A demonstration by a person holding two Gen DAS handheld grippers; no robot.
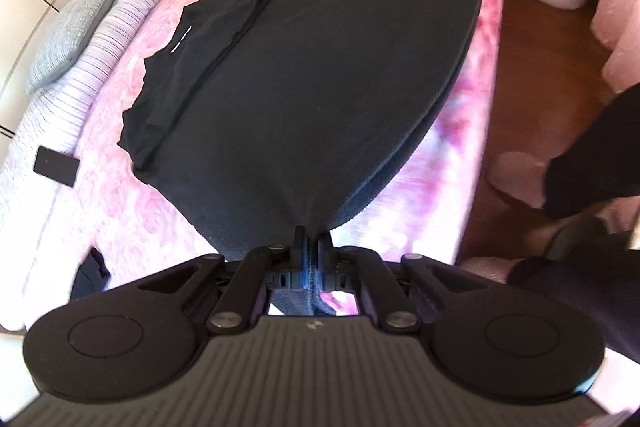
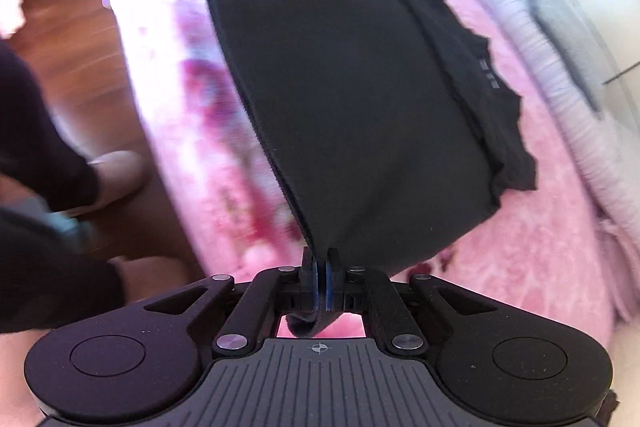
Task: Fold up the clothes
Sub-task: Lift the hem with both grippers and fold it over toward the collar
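Left wrist view shows the left gripper (image 1: 313, 239) and the right gripper (image 2: 321, 259) each clenched on a near corner of the black fleece garment (image 1: 320, 75) lifted off the fluffy pink blanket (image 1: 168, 187), so keep that edge taut and level while carrying it over to fold.

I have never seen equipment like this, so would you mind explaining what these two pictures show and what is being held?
A person holds a hand-held tool with two jaws in each hand; a camera on each looks forward along them. One picture is from the left gripper, the other from the right gripper. Both are shut on one edge of a black garment, lifting that edge while the far part lies on a fluffy pink blanket spread over a bed. The right tool also shows at the top of the left picture.
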